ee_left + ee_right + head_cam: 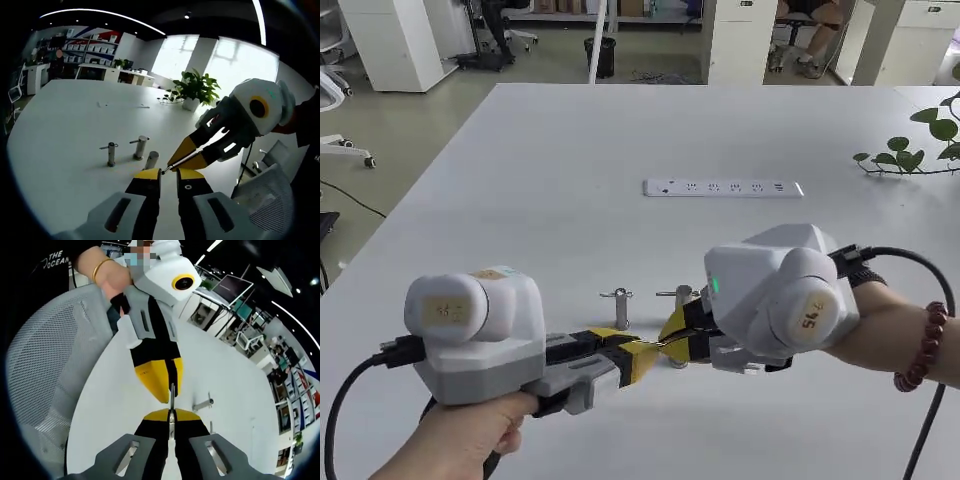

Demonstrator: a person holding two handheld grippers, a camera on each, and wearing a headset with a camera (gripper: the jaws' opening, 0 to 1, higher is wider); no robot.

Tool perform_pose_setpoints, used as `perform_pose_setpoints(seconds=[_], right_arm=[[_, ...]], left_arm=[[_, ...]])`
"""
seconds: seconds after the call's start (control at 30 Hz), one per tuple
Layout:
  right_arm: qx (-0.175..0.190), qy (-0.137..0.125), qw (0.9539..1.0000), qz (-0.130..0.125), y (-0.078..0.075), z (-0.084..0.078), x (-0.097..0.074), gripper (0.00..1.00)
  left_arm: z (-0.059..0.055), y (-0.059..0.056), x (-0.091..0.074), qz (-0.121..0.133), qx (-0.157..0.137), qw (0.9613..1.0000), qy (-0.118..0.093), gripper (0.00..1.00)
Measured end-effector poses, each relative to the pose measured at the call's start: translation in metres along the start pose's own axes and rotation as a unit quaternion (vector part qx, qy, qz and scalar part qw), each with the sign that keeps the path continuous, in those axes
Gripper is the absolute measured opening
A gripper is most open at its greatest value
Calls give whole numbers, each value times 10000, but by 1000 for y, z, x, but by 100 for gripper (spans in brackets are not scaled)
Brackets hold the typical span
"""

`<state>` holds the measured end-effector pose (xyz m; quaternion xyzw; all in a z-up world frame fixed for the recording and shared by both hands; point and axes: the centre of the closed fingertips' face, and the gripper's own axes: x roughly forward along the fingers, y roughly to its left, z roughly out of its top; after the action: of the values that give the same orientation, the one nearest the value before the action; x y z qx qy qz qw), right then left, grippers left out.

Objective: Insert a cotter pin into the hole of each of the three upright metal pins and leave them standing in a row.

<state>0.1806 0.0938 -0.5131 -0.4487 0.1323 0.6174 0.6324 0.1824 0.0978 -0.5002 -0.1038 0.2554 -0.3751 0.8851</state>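
Note:
Three upright metal pins stand on the white table (570, 180). The pin (620, 308) (111, 153) farthest from my right gripper has a cotter pin across its top. So does the middle pin (682, 296) (141, 147). The bare third pin (151, 160) stands closest to the tips. My right gripper (672, 335) (171, 416) is shut on a thin cotter pin (172, 165) (171, 397). It points at my left gripper (642, 355) (169, 174). The left jaws stand slightly apart, and the pin's free end lies between them.
A white power strip (723, 187) lies farther back on the table. A leafy plant (920, 150) (196, 90) sits at the far right edge. A grey mesh chair (50, 365) stands beside the table. Bare tabletop lies around the pins.

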Motion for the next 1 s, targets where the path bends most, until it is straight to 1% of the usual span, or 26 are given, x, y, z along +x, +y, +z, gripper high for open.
perform_pose_setpoints(seconds=[0.17,0.3,0.43,0.53,0.63,0.73,0.83,0.93,1.0], right_arm=[[-112,9,9999,1,2,2,0,0],[-144,9,9999,-18,3,3,0,0],[-171,3,9998,-58,3,5,-1,0],[-183,11,9998,-83,3,5,-2,0],[-175,8,9998,-85,4,5,-2,0],[-142,-11,9998,-122,3,6,-2,0],[31,-52,9999,-133,2,7,-2,0],[326,-99,9994,-114,2,7,-1,0],[529,-157,9985,-58,2,8,-1,0]], left_arm=[[-1,-1,0,-16,-177,9998,-25,6],[0,0,0,-34,-355,9993,-74,2],[0,-1,1,-38,-427,9990,-80,2],[0,-1,1,-41,-438,9990,-91,2],[-1,-1,1,-47,-353,9993,-78,1],[-1,-2,1,-45,-344,9993,-110,1],[0,-2,0,-48,-270,9995,-131,1],[-1,-2,0,-34,-204,9997,-101,1],[0,-2,-1,-41,-169,9998,-112,1]])
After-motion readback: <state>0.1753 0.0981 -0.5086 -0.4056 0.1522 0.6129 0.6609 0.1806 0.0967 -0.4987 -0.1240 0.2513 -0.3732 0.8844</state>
